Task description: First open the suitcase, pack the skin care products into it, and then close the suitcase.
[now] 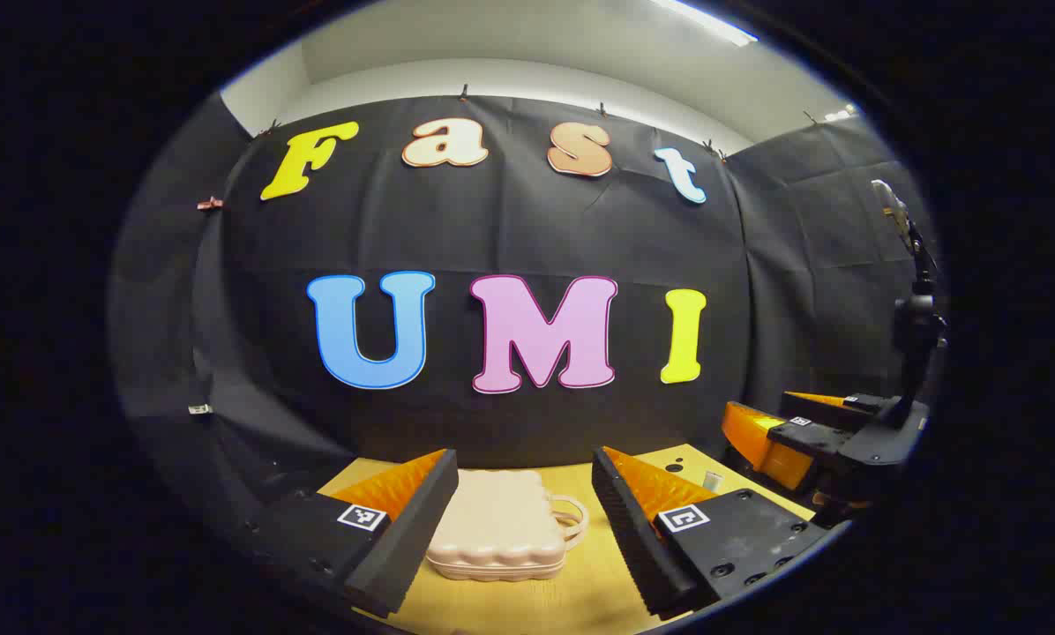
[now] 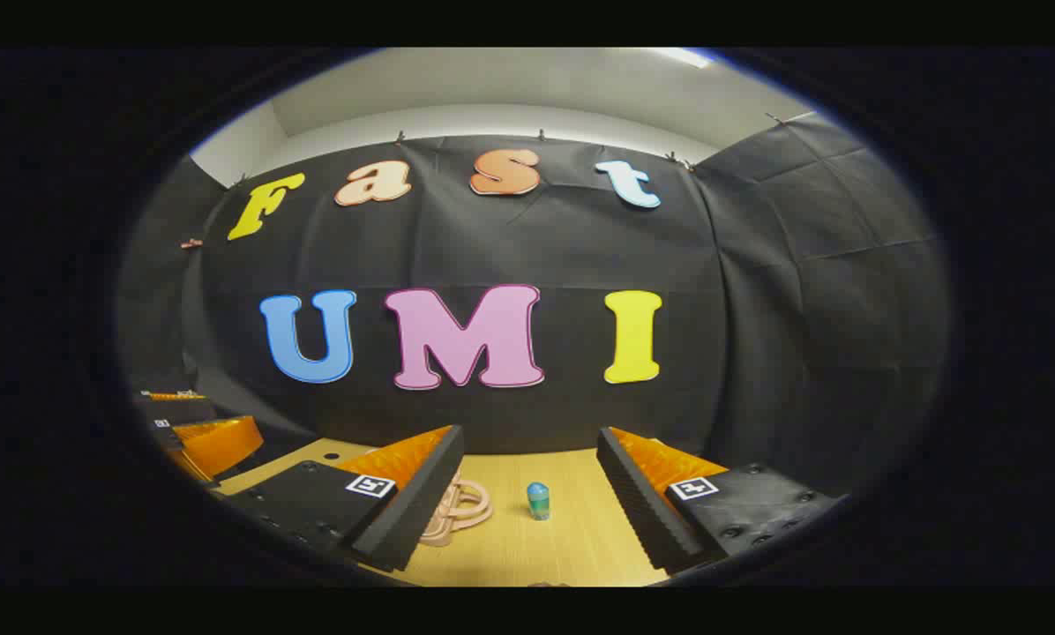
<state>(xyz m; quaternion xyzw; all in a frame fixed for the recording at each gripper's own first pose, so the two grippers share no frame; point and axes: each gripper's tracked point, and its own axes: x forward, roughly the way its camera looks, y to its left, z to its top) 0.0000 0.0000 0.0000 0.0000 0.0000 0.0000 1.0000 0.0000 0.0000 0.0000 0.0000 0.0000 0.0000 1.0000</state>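
The suitcase (image 1: 499, 527) lies shut on the desk (image 1: 598, 586), a small bottle (image 2: 538, 500) just beside its handle. Both claws, left claw (image 1: 524, 503) and right claw (image 2: 529, 494), hang released; opening probably comes first.

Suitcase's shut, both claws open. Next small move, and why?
Probably ease the left claw down toward the suitcase to start opening it. It lies closed on the table between that claw's open fingers, and the small bottle stands unpacked ahead of the right claw.
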